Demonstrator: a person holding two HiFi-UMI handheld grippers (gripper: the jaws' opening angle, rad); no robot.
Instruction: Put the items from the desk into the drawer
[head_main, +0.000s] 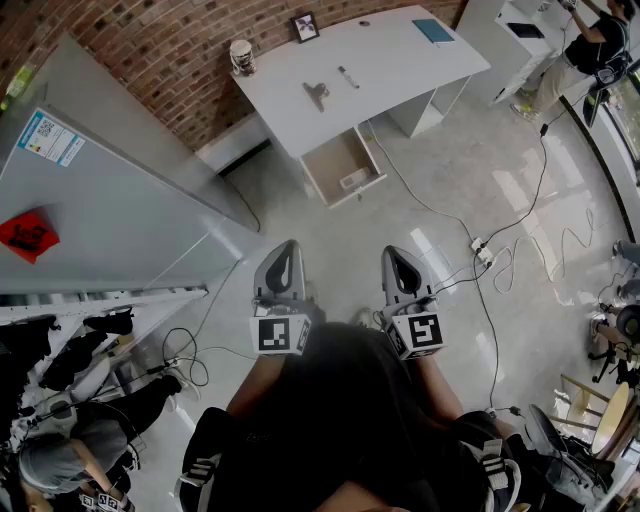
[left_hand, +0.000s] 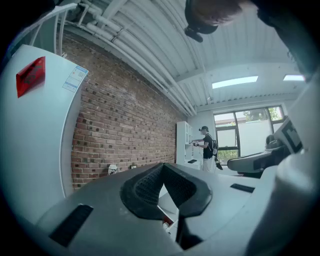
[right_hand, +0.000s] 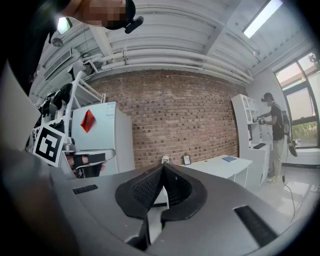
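Left tool (head_main: 288, 245) and right tool (head_main: 393, 252) sit side by side, about level. Jaws on both are closed tip to tip, with nothing in either. Ahead of them bare floor (head_main: 330, 225) runs open up to the drawer (head_main: 343, 165). Left edge of that lane is a tall white fridge (head_main: 110, 210), near the left tool. Right edge has cables (head_main: 520, 225) and a power strip (head_main: 482, 250) on the floor, with one cable running up towards the table (head_main: 400, 70). Drawer is pulled out under the table's front edge, a small pale item inside. On the table, well apart from the tools: cup (head_main: 242, 56), picture frame (head_main: 305, 27), dark object (head_main: 317, 94), pen (head_main: 348, 77), blue book (head_main: 434, 31). Brick wall (head_main: 150, 40) stands behind. Person (head_main: 590, 50) stands at the far right by white shelves.
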